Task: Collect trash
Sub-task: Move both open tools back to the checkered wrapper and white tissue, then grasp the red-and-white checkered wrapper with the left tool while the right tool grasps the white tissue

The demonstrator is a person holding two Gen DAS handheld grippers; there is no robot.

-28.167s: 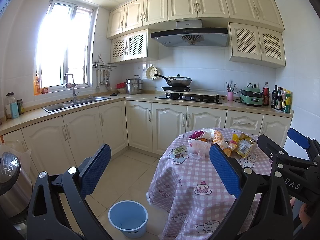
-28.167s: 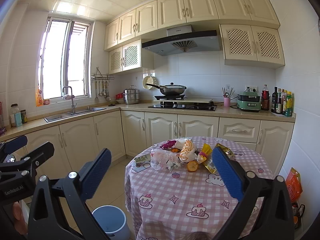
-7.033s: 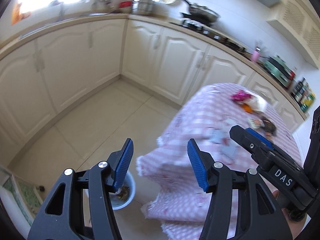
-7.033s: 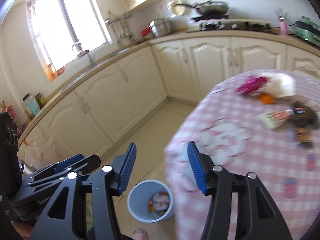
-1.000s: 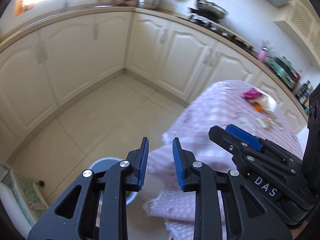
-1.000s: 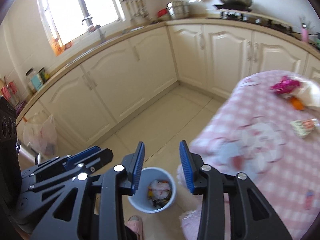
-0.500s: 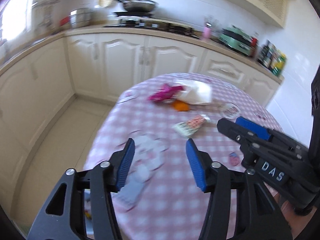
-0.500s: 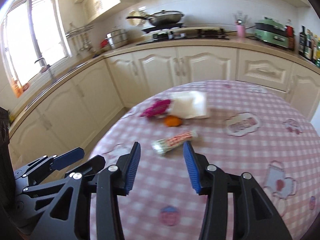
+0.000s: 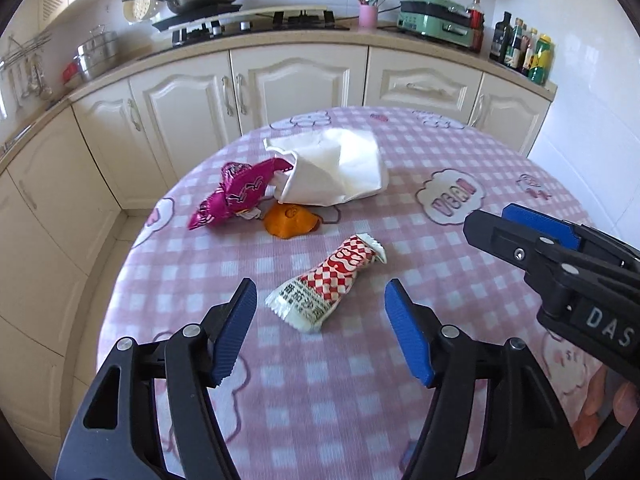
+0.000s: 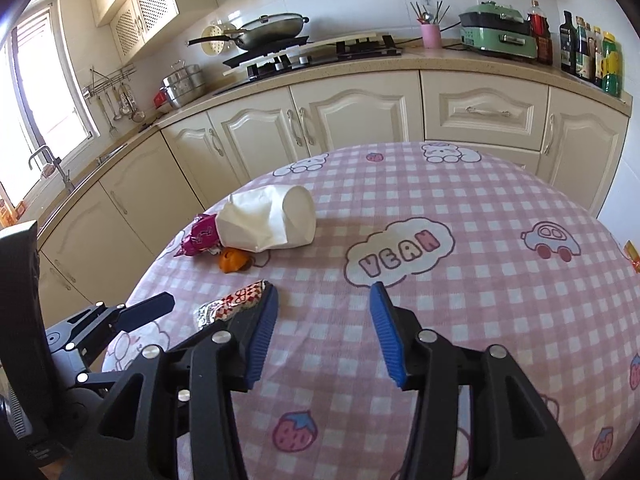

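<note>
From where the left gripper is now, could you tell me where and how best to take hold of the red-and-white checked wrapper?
Grip the red-and-white wrapper across its narrow middle, coming down from above. It lies flat on the tablecloth, apart from the other trash, long axis pointing diagonally away. The left gripper, jaws opening and empty, probably already straddles that width.

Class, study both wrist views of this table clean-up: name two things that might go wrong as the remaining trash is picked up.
1. The red-checked wrapper lies flat on the tablecloth. The left gripper, its jaws opening with nothing between them, may pinch cloth along with it and drag the cloth.
2. The magenta wrapper, orange peel and white paper bag sit bunched together near the table's far edge; grabbing one may knock another onto the floor.
</note>
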